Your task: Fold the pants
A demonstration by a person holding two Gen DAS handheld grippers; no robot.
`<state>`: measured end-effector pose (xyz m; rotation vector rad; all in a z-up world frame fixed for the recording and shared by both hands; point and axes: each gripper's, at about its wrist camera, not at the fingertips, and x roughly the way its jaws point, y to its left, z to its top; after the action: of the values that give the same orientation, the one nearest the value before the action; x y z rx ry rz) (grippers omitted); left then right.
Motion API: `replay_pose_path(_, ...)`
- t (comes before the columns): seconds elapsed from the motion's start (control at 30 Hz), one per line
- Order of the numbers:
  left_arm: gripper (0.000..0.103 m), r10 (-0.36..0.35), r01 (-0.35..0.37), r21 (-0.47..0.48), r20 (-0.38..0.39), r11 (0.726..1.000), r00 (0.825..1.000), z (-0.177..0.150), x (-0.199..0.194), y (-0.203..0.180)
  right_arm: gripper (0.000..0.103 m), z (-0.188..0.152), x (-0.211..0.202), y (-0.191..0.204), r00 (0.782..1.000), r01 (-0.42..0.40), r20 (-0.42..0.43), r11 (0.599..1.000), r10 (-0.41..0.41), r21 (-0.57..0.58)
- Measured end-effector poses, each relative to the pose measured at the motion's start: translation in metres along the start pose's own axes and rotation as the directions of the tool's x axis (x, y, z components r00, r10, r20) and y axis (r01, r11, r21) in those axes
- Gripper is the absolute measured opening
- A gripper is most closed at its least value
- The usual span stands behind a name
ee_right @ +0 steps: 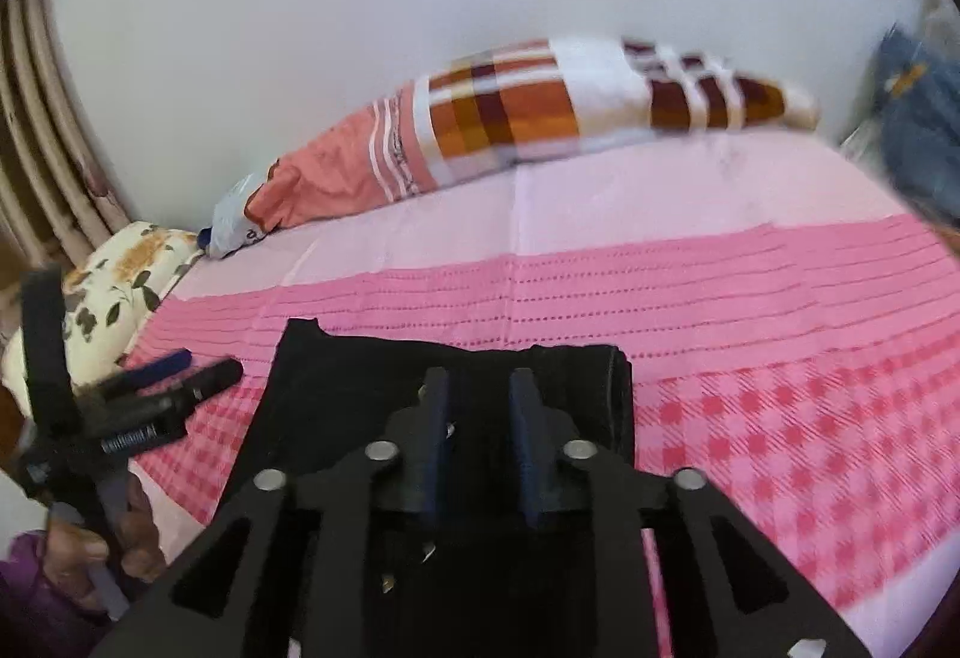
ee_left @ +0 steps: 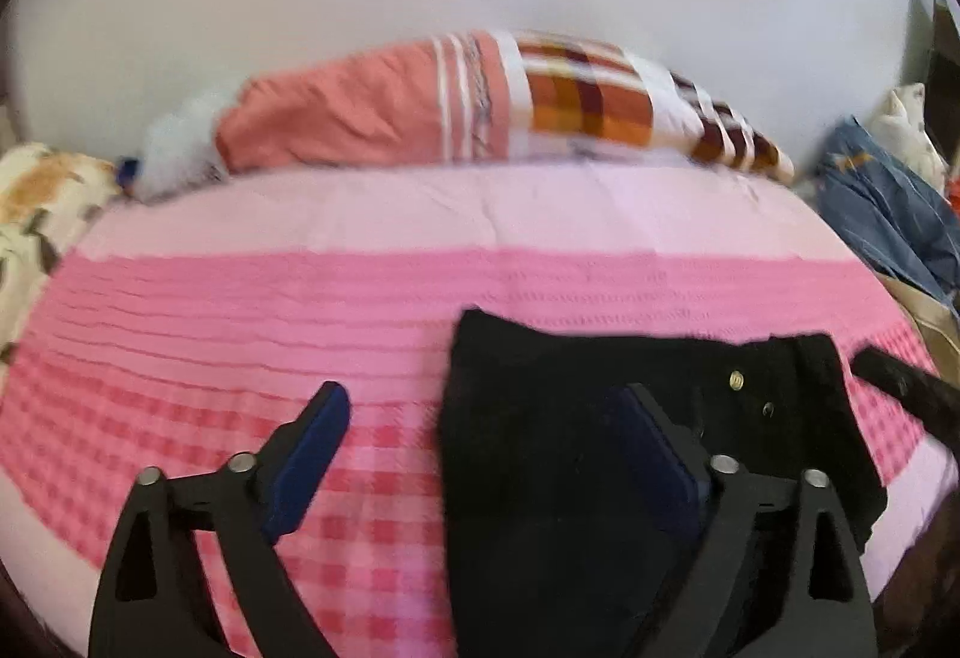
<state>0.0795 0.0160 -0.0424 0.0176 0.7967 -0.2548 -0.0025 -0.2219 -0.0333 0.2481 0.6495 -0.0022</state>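
progress: my pants lie on the bed as a compact black rectangle, so I judge the folding largely done; whether one more fold or a smoothing is left I cannot tell.
pants: at 5 o'clock in my left view, at 6 o'clock in my right view, a brass button showing near the right edge.
left gripper: jaws spread wide, nothing between them; one finger is over the bare pink cover, the other over the black cloth, and I cannot tell if it touches.
right gripper: jaws parted only a little, over the pants' middle; no cloth looks pinched, so I judge it has no hold.
surroundings: pillow at 12 o'clock against the wall, jeans at 3 o'clock off the bed's edge.
hand: at 8 o'clock in the right view, gripping my left tool's handle.
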Motion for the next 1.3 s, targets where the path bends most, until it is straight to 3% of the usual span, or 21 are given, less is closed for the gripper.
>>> replay_pose_path(0.1, 0.097, 0.072, -0.072, -0.007, 0.019, 0.997, 0.997, 0.001, -0.016, 0.0, 0.024, -0.011, -0.012, 0.017, 0.998, 0.06, 0.011, 0.998, -0.06, -0.022)
replay_pose_path(0.27, 0.098, 0.165, -0.165, 0.002, 0.051, 0.986, 0.985, -0.002, -0.037, -0.004, 0.025, -0.02, -0.029, 0.038, 0.998, 0.067, 0.02, 0.996, -0.066, -0.053)
replay_pose_path(0.47, 0.101, 0.175, -0.177, 0.004, 0.121, 0.984, 0.977, 0.0, -0.068, -0.006, 0.037, -0.02, -0.051, 0.051, 0.998, 0.041, 0.053, 0.998, -0.038, -0.055)
replay_pose_path(0.67, 0.103, 0.233, -0.238, 0.014, 0.146, 0.971, 0.961, 0.004, -0.089, -0.01, 0.037, -0.021, -0.062, 0.06, 0.997, 0.031, 0.067, 0.997, -0.026, -0.067)
replay_pose_path(0.77, 0.103, 0.204, -0.207, 0.004, 0.131, 0.978, 0.97, 0.006, -0.096, -0.007, 0.038, -0.022, -0.066, 0.062, 0.997, 0.031, 0.069, 0.997, -0.026, -0.071)
replay_pose_path(1.2, 0.103, 0.1, -0.102, -0.001, 0.178, 0.995, 0.979, 0.014, -0.129, -0.012, 0.041, -0.026, -0.081, 0.058, 0.997, 0.024, 0.08, 0.997, -0.019, -0.07)
replay_pose_path(1.3, 0.103, 0.132, -0.129, -0.031, 0.164, 0.991, 0.978, 0.014, -0.133, -0.011, 0.041, -0.026, -0.084, 0.058, 0.996, 0.026, 0.086, 0.997, -0.019, -0.076)
